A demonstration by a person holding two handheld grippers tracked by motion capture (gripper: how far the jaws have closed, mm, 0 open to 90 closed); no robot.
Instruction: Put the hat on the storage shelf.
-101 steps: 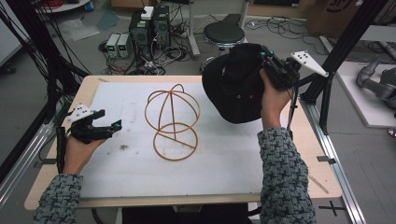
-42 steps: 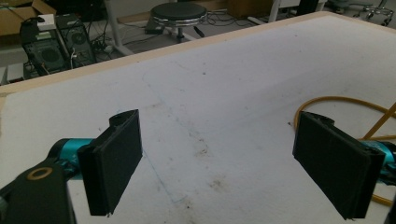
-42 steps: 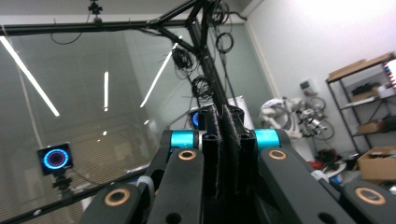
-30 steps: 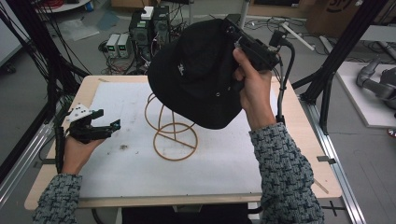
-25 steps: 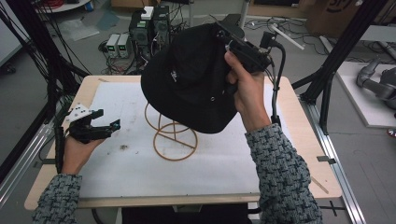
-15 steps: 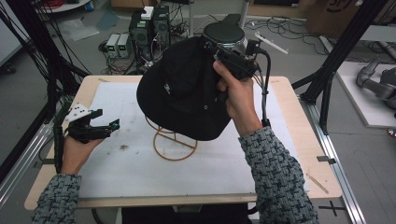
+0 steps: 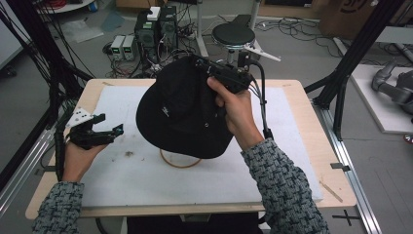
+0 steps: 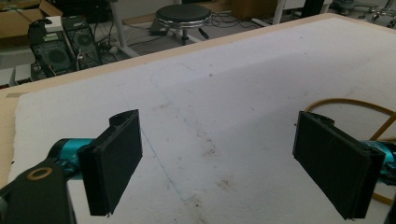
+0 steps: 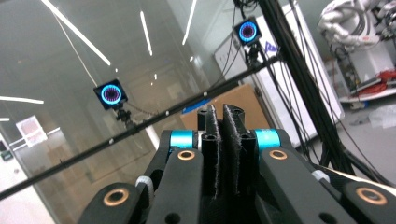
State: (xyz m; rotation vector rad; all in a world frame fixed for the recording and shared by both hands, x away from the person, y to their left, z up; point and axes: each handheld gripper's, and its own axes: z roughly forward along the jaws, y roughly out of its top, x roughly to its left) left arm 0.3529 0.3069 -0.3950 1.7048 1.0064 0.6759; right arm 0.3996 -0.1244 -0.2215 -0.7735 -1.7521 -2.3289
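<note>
The black fabric bucket hat (image 7: 182, 109) hangs over the wooden wire-loop stand (image 7: 181, 161), whose base ring alone peeks out beneath the brim on the white foam mat (image 7: 146, 180). A few seconds ago the hat was held off to the right with the whole stand bare; since then the right gripper (image 7: 229, 75) has carried it leftward and down, so it now covers the stand's top and seems nearly seated. Its jaws are pressed together on the brim; in the right gripper view they meet with only a sliver of fabric between. The left gripper (image 7: 109, 131) rests on the mat with jaws spread wide and empty, well apart from the stand, as before. Nothing blocks the descent. Beyond the table, a black round stool (image 7: 234, 35) and computer boxes (image 7: 156, 27) stand on the floor.
</note>
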